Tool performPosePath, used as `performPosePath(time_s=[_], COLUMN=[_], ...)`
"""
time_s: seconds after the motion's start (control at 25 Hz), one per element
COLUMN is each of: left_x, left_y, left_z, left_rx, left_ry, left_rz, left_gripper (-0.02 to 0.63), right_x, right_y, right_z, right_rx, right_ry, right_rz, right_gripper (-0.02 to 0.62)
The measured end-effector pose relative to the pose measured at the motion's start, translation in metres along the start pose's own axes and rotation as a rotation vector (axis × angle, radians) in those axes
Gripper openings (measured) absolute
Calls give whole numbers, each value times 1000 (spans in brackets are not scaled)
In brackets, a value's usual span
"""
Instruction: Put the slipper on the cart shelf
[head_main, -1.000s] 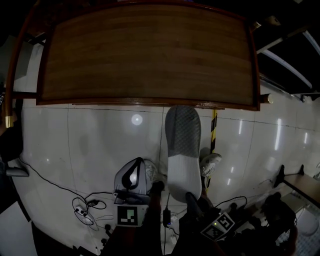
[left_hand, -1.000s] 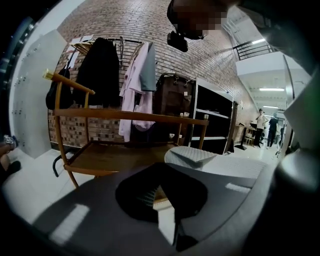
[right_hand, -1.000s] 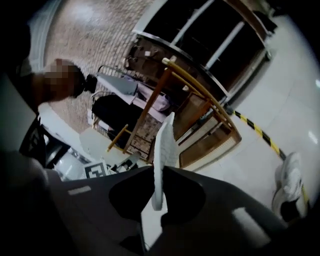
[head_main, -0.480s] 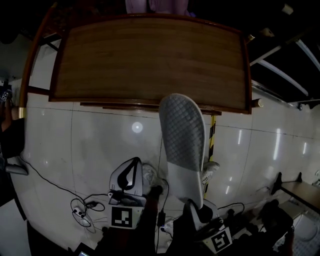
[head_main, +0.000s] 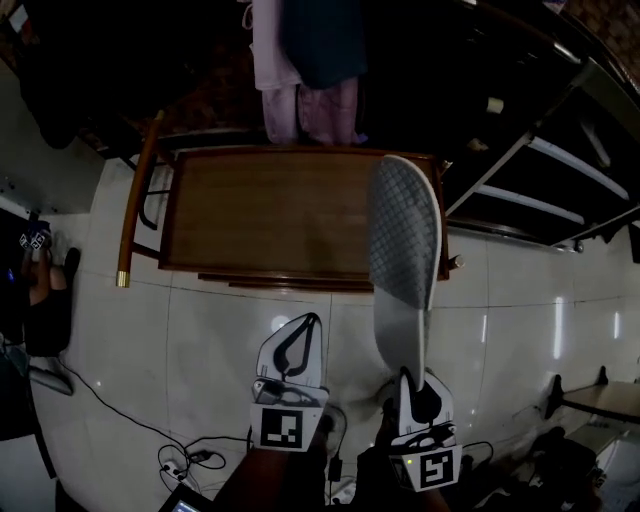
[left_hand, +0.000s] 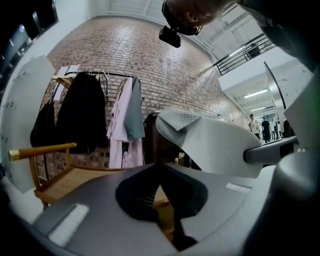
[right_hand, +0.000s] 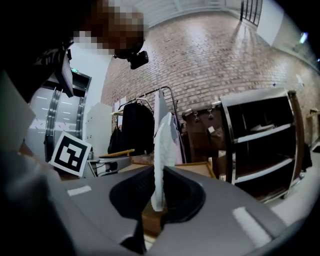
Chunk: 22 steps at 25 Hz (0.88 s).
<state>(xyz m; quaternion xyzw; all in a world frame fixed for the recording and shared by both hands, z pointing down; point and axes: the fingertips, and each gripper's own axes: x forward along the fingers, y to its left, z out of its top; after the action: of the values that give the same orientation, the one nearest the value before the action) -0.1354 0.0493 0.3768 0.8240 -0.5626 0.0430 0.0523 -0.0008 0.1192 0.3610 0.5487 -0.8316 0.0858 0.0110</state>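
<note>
A grey-and-white slipper (head_main: 402, 240) stands on end, sole towards me, with my right gripper (head_main: 412, 385) shut on its heel end. Its toe reaches over the right end of the cart's wooden shelf (head_main: 270, 215). In the right gripper view the slipper (right_hand: 162, 145) shows edge-on between the pressed jaws, with the shelf (right_hand: 197, 167) behind it. My left gripper (head_main: 308, 322) hangs to the slipper's left, short of the cart's front rail, shut with nothing in it. In the left gripper view the slipper (left_hand: 215, 150) rises at the right above the shelf (left_hand: 75, 177).
The cart's wooden handle bar (head_main: 138, 200) runs down its left side. A clothes rack with coats and a pink garment (head_main: 300, 60) stands behind the cart. Black shelving (right_hand: 260, 145) stands to the right. Cables (head_main: 190, 460) lie on the white tiled floor near my feet.
Both grippers have come up and forward towards the cart. The slipper has moved right and further out, so its toe now lies over the shelf's right end.
</note>
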Motion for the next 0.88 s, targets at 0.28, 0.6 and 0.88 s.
performPosePath(time_s=[0.28,0.6,0.88], left_x=[14,25,46], left_y=[-15,-56,-93], left_z=[101,186,205], left_rx=[7,210,231], left_ry=[-123,-200,-201], left_rz=[27,-39,-29], left_gripper=[15,15,15], right_x=[16,18,8], right_y=[-25,-71,-121], right_z=[97,164,162], right_rx=[-121,-92,-98], right_ry=[-132,-220,-170], right_rz=[-64,-106,-107], right_gripper=[32,32,32])
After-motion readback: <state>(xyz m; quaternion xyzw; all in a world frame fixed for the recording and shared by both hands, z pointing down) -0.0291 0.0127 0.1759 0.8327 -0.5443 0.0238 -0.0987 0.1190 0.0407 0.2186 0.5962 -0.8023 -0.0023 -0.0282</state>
